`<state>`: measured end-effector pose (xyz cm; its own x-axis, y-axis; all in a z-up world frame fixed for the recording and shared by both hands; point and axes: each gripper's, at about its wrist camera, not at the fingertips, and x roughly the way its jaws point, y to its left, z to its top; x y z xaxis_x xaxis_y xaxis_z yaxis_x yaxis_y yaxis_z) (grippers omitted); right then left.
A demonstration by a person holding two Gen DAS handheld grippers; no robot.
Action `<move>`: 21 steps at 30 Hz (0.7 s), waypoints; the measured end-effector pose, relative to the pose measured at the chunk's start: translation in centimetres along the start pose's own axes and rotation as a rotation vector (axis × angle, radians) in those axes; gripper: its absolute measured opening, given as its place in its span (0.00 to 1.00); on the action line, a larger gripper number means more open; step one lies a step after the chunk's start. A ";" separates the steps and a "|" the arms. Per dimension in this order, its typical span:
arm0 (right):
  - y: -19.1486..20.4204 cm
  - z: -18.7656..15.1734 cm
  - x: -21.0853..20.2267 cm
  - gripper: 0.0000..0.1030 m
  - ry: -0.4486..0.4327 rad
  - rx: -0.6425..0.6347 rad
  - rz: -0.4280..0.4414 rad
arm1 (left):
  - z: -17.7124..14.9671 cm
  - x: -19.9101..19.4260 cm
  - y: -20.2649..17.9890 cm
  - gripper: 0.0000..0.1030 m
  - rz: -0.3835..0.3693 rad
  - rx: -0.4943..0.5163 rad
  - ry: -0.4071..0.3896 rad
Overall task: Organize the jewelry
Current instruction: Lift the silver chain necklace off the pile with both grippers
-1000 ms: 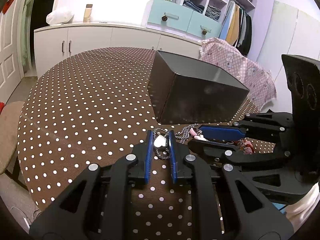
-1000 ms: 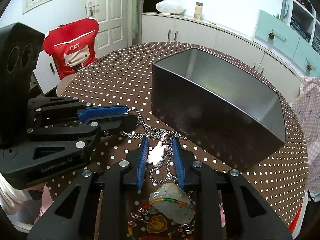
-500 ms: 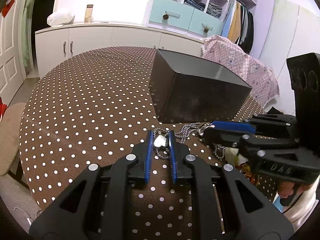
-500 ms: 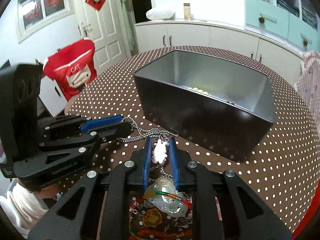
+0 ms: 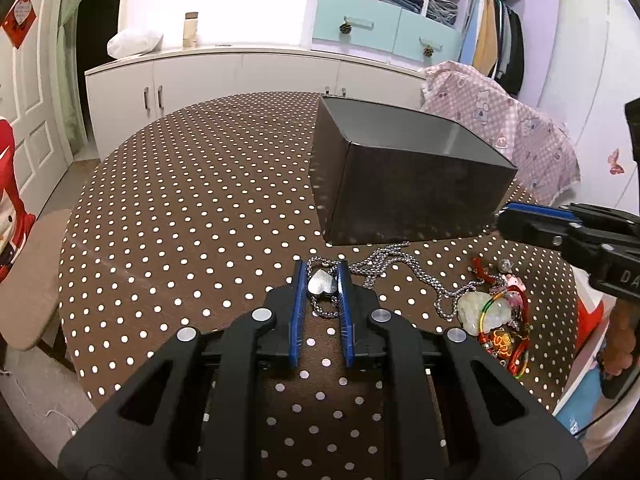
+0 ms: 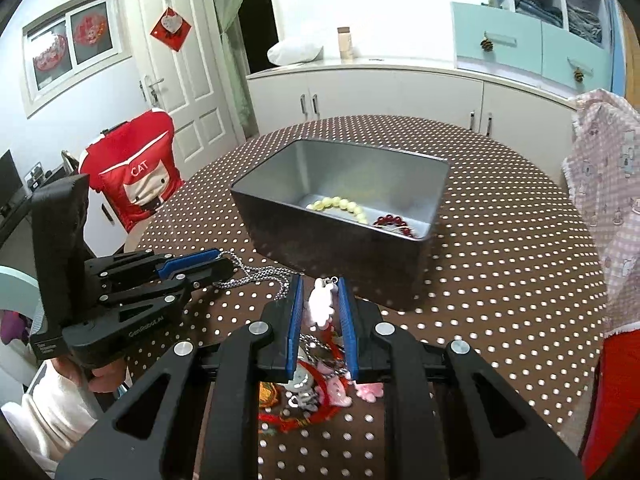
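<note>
Table (image 5: 200, 208); heart pendant (image 5: 321, 284) between left gripper (image 5: 322, 280) fingers.

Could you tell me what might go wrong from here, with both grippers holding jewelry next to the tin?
1. The left gripper clamps the heart pendant, whose chain trails into the pile; lifting may drag other pieces along.
2. The right gripper pinches the white charm only near the fingertips, so it could slip before reaching the tin.
3. The charm's own chain may snag the pile below.
</note>
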<state>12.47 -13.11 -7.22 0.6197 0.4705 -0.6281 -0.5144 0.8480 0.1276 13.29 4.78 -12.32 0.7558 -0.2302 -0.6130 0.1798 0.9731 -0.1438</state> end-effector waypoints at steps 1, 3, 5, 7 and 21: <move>-0.1 0.0 -0.1 0.16 -0.002 0.000 -0.003 | 0.0 -0.2 0.1 0.15 -0.001 -0.004 0.004; -0.2 0.0 -0.4 0.16 -0.002 -0.001 -0.008 | 0.2 -0.5 0.2 0.15 -0.003 -0.010 0.006; -0.1 0.0 -0.6 0.16 -0.002 -0.001 -0.014 | 0.5 -1.0 0.2 0.15 -0.005 -0.010 -0.002; -0.1 0.0 -0.8 0.16 0.000 -0.002 -0.021 | 0.8 -1.9 0.1 0.15 -0.010 0.004 -0.024; 0.1 0.9 -2.7 0.16 -0.010 0.003 -0.046 | 3.3 -6.6 -2.0 0.15 0.006 0.088 -0.141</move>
<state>11.30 -14.06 -4.86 0.6485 0.4331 -0.6260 -0.4835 0.8695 0.1008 10.07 4.31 -5.41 0.8369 -0.2279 -0.4977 0.2242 0.9722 -0.0682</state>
